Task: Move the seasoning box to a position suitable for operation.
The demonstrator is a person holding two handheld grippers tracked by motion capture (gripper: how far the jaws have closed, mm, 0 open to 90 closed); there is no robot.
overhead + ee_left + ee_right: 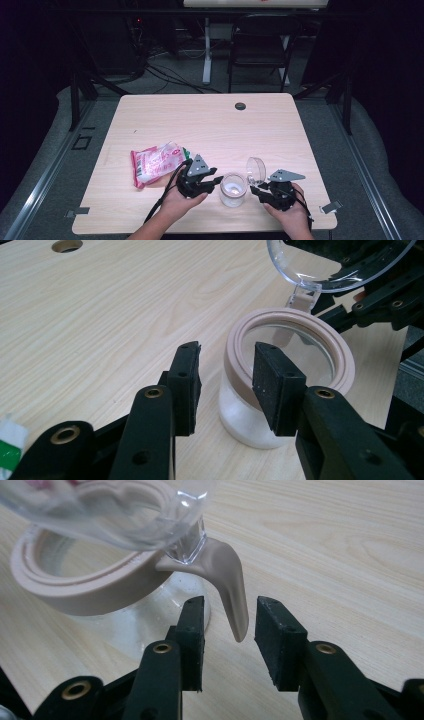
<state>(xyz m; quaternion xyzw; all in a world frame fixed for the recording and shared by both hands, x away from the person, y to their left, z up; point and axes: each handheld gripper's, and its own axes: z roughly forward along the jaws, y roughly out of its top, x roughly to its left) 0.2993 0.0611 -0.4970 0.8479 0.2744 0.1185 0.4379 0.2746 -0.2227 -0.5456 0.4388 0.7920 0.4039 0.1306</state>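
Note:
A small clear jar [233,192] with a beige rim [290,320] stands near the table's front edge, white stuff at its bottom. Its clear hinged lid [256,170] is flipped up on the right side. My left gripper [218,179] is just left of the jar. In the left gripper view my left gripper [227,385] is open, with the jar [240,422] right behind the pads and not clamped. My right gripper [255,189] is at the jar's right. In the right gripper view the right gripper [230,635] is open, and the beige hinge tab [232,590] hangs between the pads without being pressed.
A pink snack bag [155,164] lies left of my left hand. A cable hole [240,106] sits at the table's far edge. A black chair [260,40] stands beyond the table. The wooden table [200,130] is bare behind the jar.

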